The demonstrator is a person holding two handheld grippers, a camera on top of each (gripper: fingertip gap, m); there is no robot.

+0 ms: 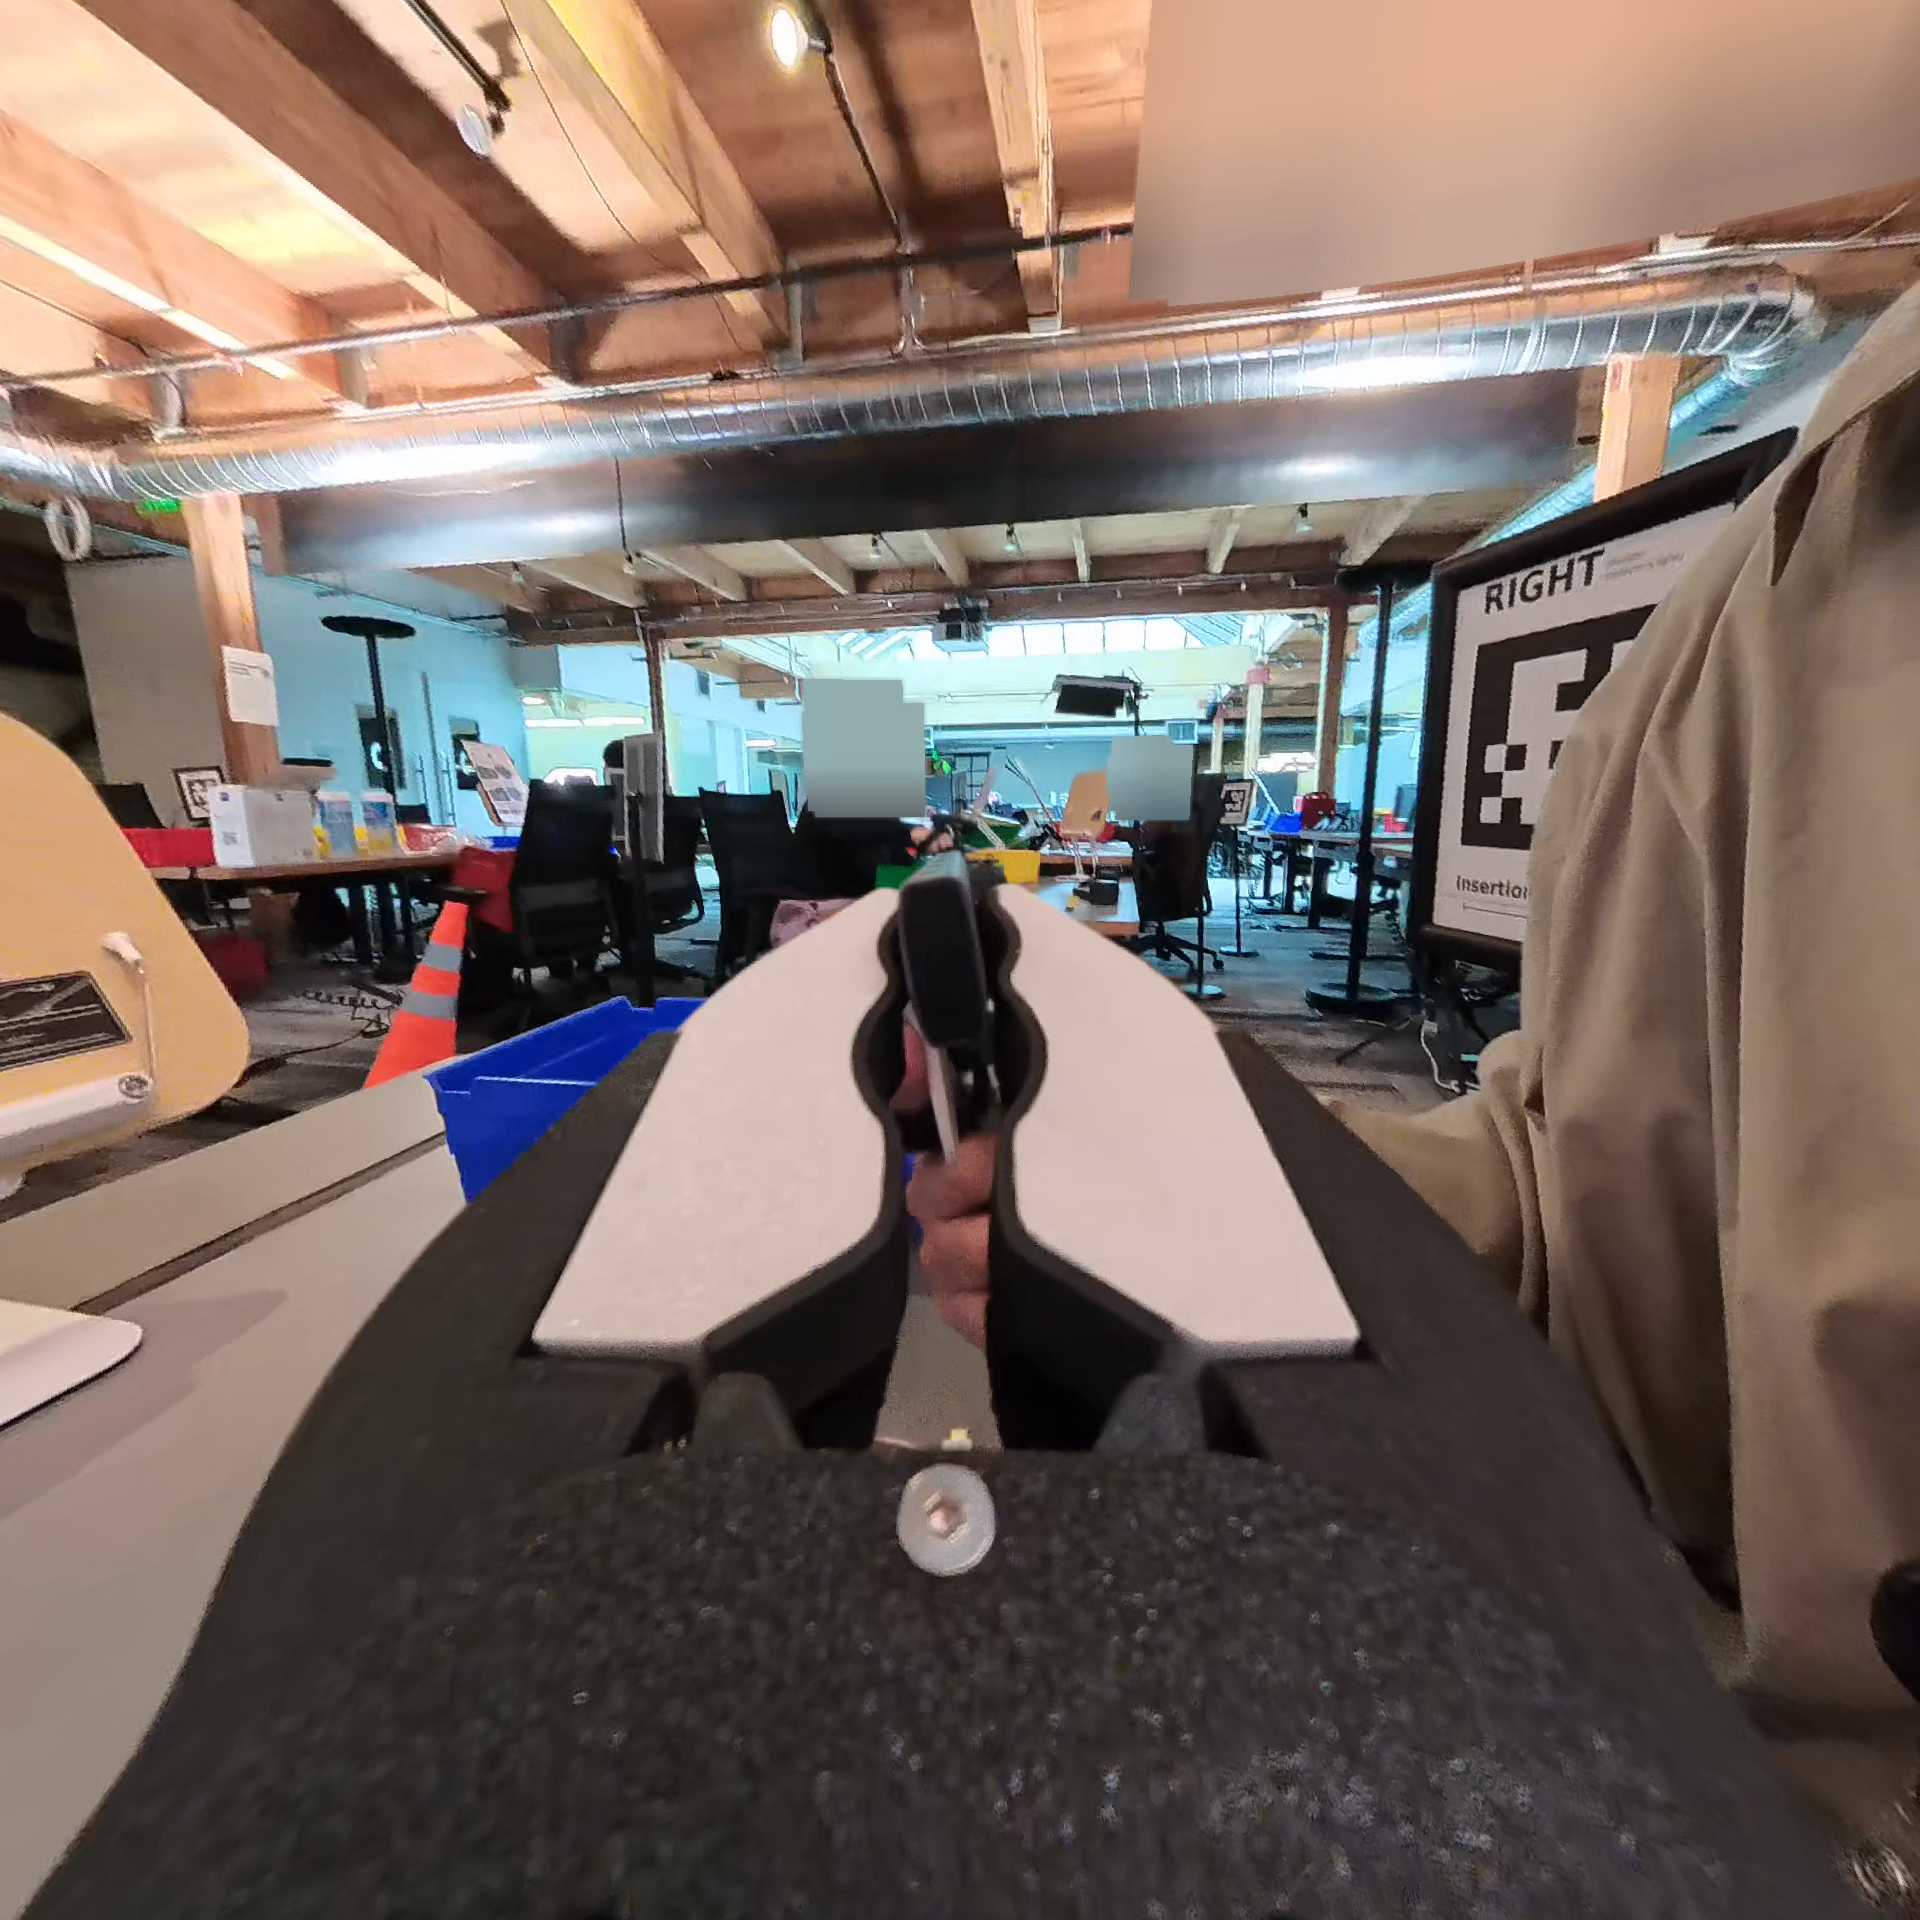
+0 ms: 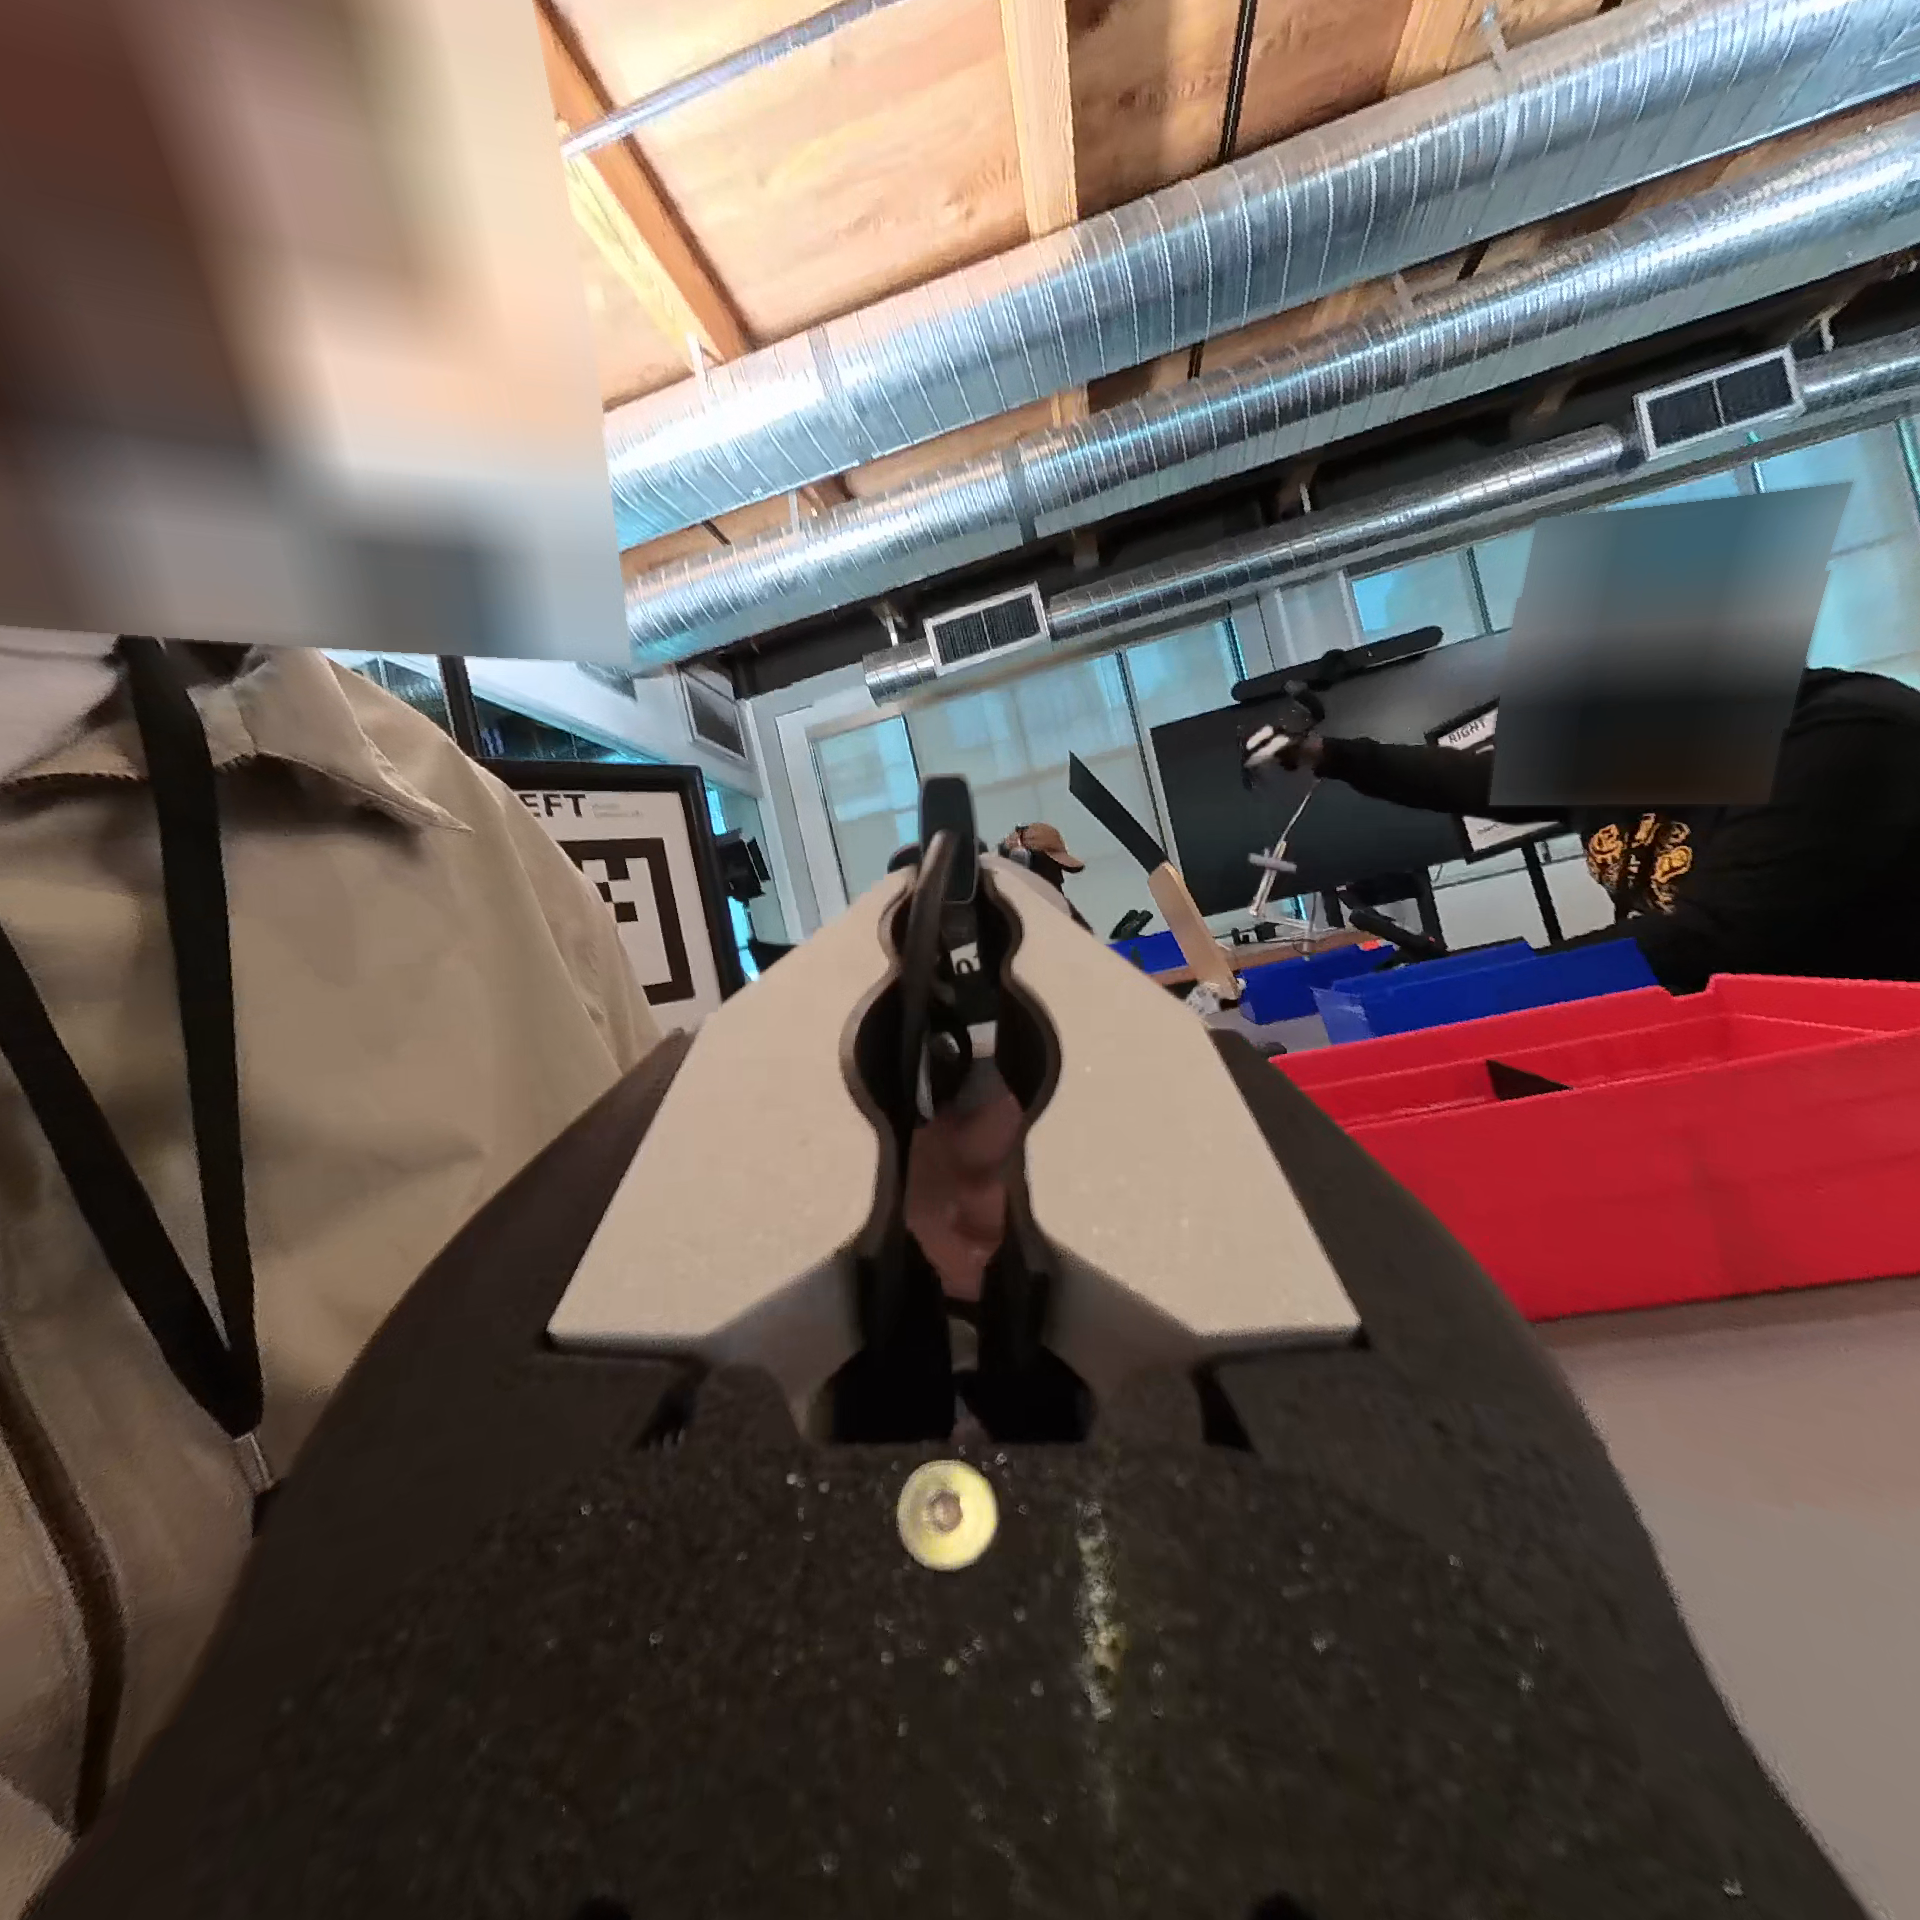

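My left gripper [image 1: 940,896] is raised and points out into the room. It is shut on a small black block [image 1: 940,966] with a thin metal strip [image 1: 943,1101] hanging below it. A hand [image 1: 951,1226] shows through the gap behind the fingers. My right gripper [image 2: 951,875] is also raised and shut on a small black piece [image 2: 948,821]. A thin black loop [image 2: 920,935] and a small white tag hang from that piece between the fingers. A hand [image 2: 966,1153] shows behind that gap too. I cannot tell whether both grippers hold one object.
A person in a beige jacket [image 1: 1714,1039] stands close beside both grippers. A blue bin [image 1: 540,1081] sits on the grey table [image 1: 208,1299]. A red bin [image 2: 1610,1164] and blue bins [image 2: 1455,987] lie to the right. Framed marker boards [image 1: 1507,727] stand behind. Another person in black [image 2: 1766,831] works at the right. The tips of one gripper are about 5 cm away from the tips of the other.
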